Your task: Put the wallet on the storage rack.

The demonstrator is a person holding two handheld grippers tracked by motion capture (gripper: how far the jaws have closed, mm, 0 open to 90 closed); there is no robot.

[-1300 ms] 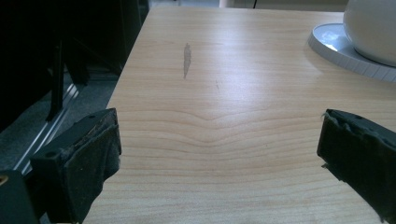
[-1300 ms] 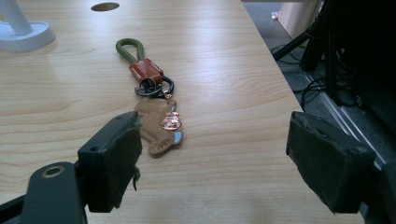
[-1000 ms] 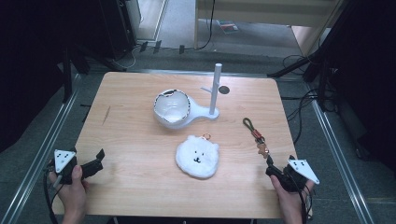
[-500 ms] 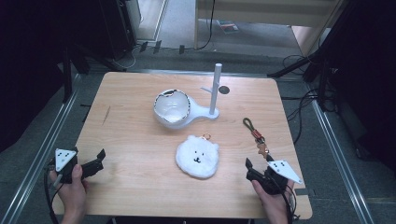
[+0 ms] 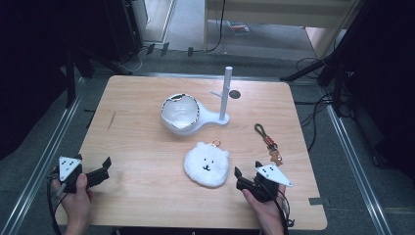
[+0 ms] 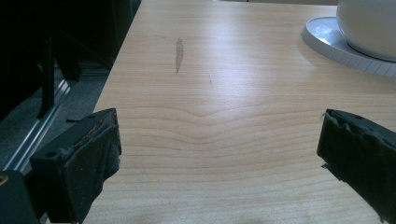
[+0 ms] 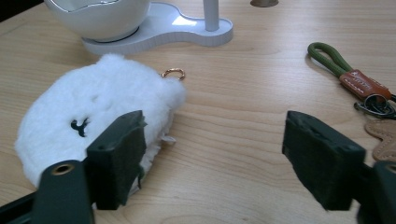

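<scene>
The right gripper [image 5: 238, 176] stands with jaws apart, gripping nothing; the white plush bear face [image 5: 206, 164] lies just beside its left jaw.

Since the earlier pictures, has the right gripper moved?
Yes. The right gripper has moved left along the table's near edge, away from the keychain and toward the white plush; its jaws are open.

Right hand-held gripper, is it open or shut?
Open: the right hand-held gripper has its jaws wide apart over bare wood, beside the white fluffy bear-face pouch.
</scene>
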